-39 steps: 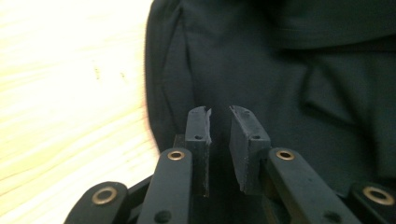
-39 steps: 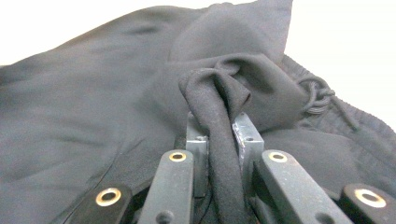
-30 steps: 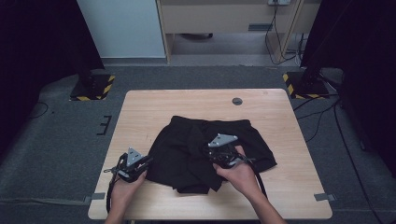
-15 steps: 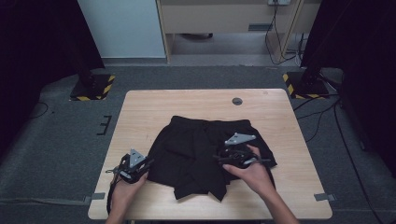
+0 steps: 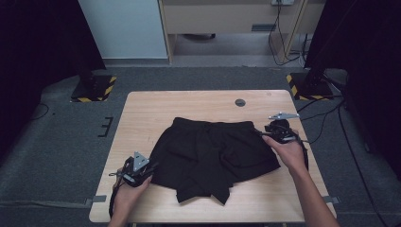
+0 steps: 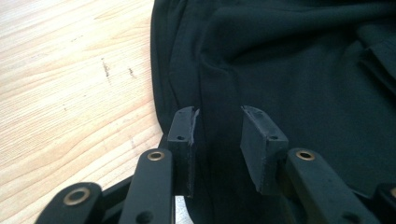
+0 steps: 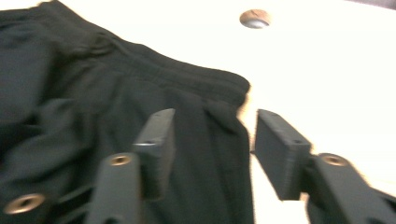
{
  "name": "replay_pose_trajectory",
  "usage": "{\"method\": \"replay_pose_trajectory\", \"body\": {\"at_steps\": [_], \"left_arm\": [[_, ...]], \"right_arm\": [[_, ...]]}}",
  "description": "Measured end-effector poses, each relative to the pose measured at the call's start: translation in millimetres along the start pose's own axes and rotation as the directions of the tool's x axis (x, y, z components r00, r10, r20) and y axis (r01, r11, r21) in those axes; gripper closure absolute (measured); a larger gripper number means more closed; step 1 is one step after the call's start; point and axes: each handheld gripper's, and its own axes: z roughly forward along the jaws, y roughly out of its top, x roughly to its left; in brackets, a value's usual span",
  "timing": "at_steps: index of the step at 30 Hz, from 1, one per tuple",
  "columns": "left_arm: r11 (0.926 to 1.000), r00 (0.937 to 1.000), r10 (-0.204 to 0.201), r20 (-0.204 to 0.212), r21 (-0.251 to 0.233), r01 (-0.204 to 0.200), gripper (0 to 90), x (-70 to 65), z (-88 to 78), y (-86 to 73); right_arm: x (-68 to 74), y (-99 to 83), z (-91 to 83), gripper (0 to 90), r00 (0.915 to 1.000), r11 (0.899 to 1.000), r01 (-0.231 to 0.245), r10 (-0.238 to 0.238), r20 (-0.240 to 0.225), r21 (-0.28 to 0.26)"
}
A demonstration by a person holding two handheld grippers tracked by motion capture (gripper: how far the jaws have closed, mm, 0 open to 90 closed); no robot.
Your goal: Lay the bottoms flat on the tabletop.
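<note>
1. So, in the high view, black shorts (image 5: pixel 213 158) lie spread mid-table (image 5: pixel 156 109), waistband away from the person, hems near. I judge the spreading mostly done; the near hem is rumpled and needs smoothing. The left gripper (image 5: pixel 150 166) sits at the shorts' near left edge, the right gripper (image 5: pixel 261 134) at the far right waistband corner. A round grommet (image 5: pixel 240 102) lies beyond, clear of the work.
2. In the left gripper view, the jaws have just been opening, part open astride a fold, pads not pressing it.
3. In the right gripper view, blurred, the jaws have just been closing, standing apart around the waistband corner (image 7: pixel 233 86), pads not gripping.
</note>
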Motion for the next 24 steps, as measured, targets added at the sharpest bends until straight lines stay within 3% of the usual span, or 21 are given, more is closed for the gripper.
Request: {"method": "replay_pose_trajectory", "body": {"at_steps": [3, 4, 6, 9, 11, 16, 17, 20, 24], "left_arm": [[0.9998, 0.9999, -0.013, 0.008, -0.012, 0.013, 63.9, -1.3, -0.4, 1.0], [0.9999, 0.9999, -0.008, 0.008, -0.014, 0.008, 62.0, -2.1, -0.4, 1.6], [0.9998, 0.9999, -0.005, 0.011, -0.019, 0.005, 59.7, -2.1, -0.1, 4.0], [0.9997, 0.9999, 0.0, 0.015, -0.025, 0.0, 59.4, 2.2, 0.9, 10.1], [1.0, 0.9999, -0.009, 0.012, -0.001, 0.009, 61.6, 10.3, 3.5, 19.1], [0.9996, 0.9998, 0.001, 0.019, 0.029, -0.001, 61.1, 24.1, 13.0, 35.3], [0.9993, 0.9999, 0.012, 0.009, 0.036, -0.013, 58.8, 30.9, 19.3, 44.9], [0.999, 1.0, 0.007, 0.004, 0.044, -0.008, 55.7, 40.5, 27.0, 55.2], [0.9982, 1.0, -0.002, -0.004, 0.06, 0.002, 52.4, 58.2, 43.7, 69.3]], "right_arm": [[-9.0, -4.1, 13.4, 55.7, 1.0, 1.0, 0.0, 0.0, -0.002, 0.024], [-14.5, -7.3, 26.4, 54.4, 0.9999, 1.0, 0.003, -0.002, -0.015, 0.029], [-15.9, -8.2, 30.9, 53.2, 0.9999, 0.999, 0.009, -0.009, -0.008, 0.037], [-22.3, -12.6, 47.5, 58.5, 0.9994, 0.997, 0.017, -0.02, 0.03, 0.075], [-27.9, -18.1, 58.4, 61.3, 0.9993, 0.993, 0.018, -0.022, 0.03, 0.114], [-33.8, -18.9, 65.3, 56.8, 1.0, 0.994, -0.005, 0.004, 0.008, 0.113], [-34.8, -18.9, 69.3, 51.0, 0.9996, 0.993, -0.02, 0.022, -0.017, 0.114], [-31.4, -19.1, 72.4, 44.8, 0.9979, 0.994, -0.025, 0.031, -0.056, 0.105], [-28.4, -19.1, 73.4, 46.8, 0.9956, 0.995, -0.026, 0.034, -0.087, 0.098]]}}
